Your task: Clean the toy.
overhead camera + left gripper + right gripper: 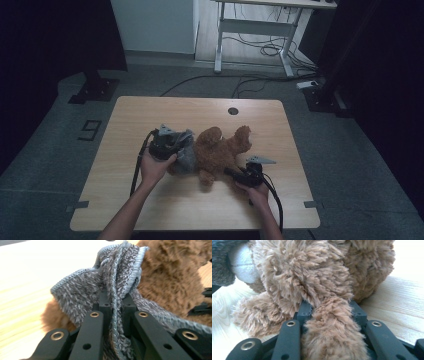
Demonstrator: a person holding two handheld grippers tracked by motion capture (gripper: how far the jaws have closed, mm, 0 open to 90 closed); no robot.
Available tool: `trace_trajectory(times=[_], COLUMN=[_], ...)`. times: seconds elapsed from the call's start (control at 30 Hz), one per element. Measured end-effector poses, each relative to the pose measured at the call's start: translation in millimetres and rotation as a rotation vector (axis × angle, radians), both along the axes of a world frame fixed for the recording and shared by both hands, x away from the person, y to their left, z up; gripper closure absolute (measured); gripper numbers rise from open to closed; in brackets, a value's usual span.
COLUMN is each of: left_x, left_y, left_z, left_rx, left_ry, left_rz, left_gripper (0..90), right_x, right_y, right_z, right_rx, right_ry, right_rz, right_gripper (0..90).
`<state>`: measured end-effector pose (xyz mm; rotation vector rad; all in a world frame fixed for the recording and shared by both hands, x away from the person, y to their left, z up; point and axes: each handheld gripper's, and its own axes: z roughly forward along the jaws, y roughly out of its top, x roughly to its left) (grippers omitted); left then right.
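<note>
A brown plush teddy bear (220, 150) lies in the middle of the wooden table (150, 115). A grey knitted garment (186, 156) covers its left side. My left gripper (176, 145) is shut on a fold of that grey knit (116, 290), which stands bunched between the jaws, with brown fur (170, 277) right behind it. At the bear's lower right my right gripper (230, 173) is shut on one furry limb (332, 335) of the bear, whose body (312, 272) rises close ahead. A white patch (243, 267) and grey knit (222, 267) show at the upper left.
A round cable hole (233, 111) sits near the table's far edge. Beyond the table stand a white desk frame (260, 30), loose floor cables (265, 50) and dark stand bases (95, 90). Bare tabletop lies left, right and in front of the bear.
</note>
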<state>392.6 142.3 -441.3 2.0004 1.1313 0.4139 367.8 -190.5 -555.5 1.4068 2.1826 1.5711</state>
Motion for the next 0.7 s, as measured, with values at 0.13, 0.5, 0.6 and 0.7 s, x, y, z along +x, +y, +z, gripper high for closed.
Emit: trace_trajectory(times=[0.13,0.5,0.6,0.7], left_x=[-0.9,-18.3,-12.0,-2.6], left_y=[20.4,-56.1,-96.1,-133.2], left_z=[2.1,28.4,23.3,7.3], left_rx=[-0.004,-0.024,-0.04,-0.044], left_ry=[0.014,-0.064,-0.05,-0.012], left_rz=[0.05,-0.129,-0.18,-0.213], left_gripper=[82.9,83.4,83.3,83.2], right_x=[1.0,0.0,-0.3,-0.9], right_y=[-0.6,0.3,0.4,0.4], right_z=[-0.2,-0.1,-0.2,0.0], right_rx=[0.003,-0.001,0.0,0.004], right_ry=[0.002,0.004,0.002,0.009], right_rz=[0.003,-0.006,-0.008,-0.011], right_gripper=[63.3,63.5,63.6,63.6])
